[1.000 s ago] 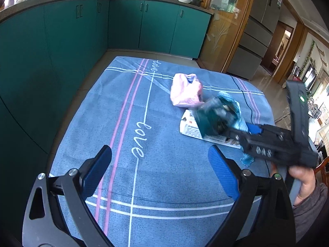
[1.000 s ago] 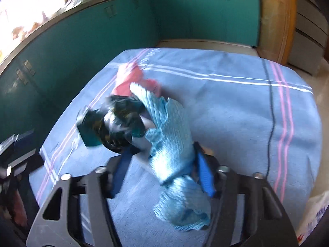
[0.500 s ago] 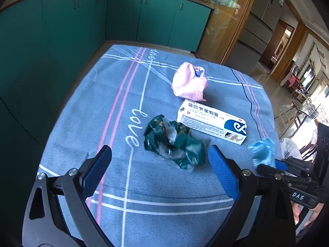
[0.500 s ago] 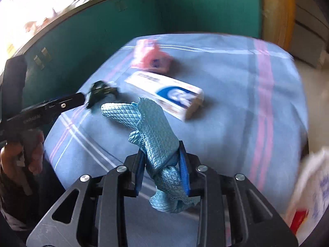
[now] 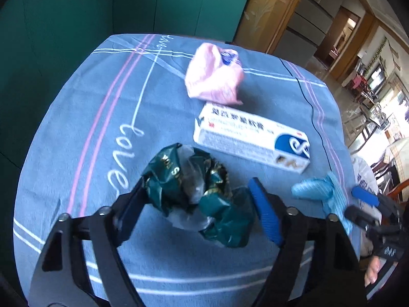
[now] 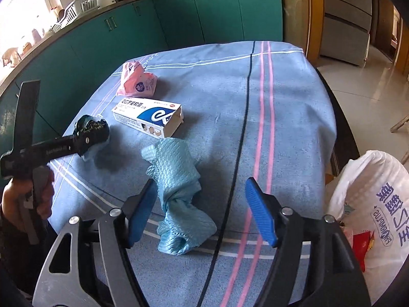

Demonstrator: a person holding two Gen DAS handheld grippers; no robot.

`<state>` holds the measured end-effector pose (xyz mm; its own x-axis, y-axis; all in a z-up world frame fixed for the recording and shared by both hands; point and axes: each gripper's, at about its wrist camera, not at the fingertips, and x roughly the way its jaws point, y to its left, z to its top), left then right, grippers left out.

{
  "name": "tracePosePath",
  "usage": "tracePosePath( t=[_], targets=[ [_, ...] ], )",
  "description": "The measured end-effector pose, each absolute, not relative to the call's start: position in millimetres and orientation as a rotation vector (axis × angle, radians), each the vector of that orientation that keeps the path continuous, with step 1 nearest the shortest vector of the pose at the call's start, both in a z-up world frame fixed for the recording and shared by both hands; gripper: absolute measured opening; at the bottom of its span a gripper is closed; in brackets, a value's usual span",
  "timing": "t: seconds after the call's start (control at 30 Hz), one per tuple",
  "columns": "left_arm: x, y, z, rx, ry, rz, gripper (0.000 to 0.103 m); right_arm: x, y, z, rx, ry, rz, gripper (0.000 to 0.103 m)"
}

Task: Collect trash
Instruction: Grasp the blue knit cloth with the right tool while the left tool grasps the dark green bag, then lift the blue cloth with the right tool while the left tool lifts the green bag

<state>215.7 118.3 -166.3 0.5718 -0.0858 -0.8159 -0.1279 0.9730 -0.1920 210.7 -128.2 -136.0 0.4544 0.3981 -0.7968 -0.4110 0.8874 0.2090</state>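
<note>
A crumpled dark green wrapper (image 5: 199, 192) lies on the blue tablecloth (image 5: 102, 102). My left gripper (image 5: 199, 202) straddles it, jaws closing, both pads touching its sides. From the right wrist view, the left gripper (image 6: 94, 130) sits around the wrapper (image 6: 89, 125) at the left. A light blue mesh glove (image 6: 176, 186) rests near the table's front edge. My right gripper (image 6: 202, 212) is opening around it; the glove leans on the left pad and the right pad stands apart. The left wrist view shows the glove (image 5: 317, 192) and the right gripper (image 5: 363, 204) at the right.
A white medicine box (image 5: 250, 138) and a pink tissue pack (image 5: 212, 76) lie further back on the cloth. A white plastic bag (image 6: 370, 204) hangs beside the table's right edge. Teal cabinets (image 6: 204, 12) stand behind the table. A hand (image 6: 38, 192) holds the left gripper.
The right gripper carried the glove away to the table's right side, leaving the green wrapper on the cloth, then opened off the glove. The left gripper came down around the wrapper and narrowed.
</note>
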Motion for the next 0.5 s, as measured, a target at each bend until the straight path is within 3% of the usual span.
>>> tracePosePath(
  t=[0.07, 0.43, 0.47, 0.5],
  targets=[
    [206, 113, -163, -0.216, 0.964, 0.007, 0.07, 215, -120, -139, -0.033, 0.985, 0.5, 0.07],
    [154, 98, -159, -0.154, 0.969, -0.034, 0.07, 208, -82, -158, -0.102, 1.016, 0.529, 0.07],
    [151, 97, -158, -0.153, 0.966, -0.034, 0.071, 207, -81, -157, -0.104, 1.013, 0.528, 0.068],
    [149, 97, -157, -0.154, 0.963, -0.034, 0.071, 205, -81, -157, -0.101, 1.013, 0.528, 0.057]
  ],
)
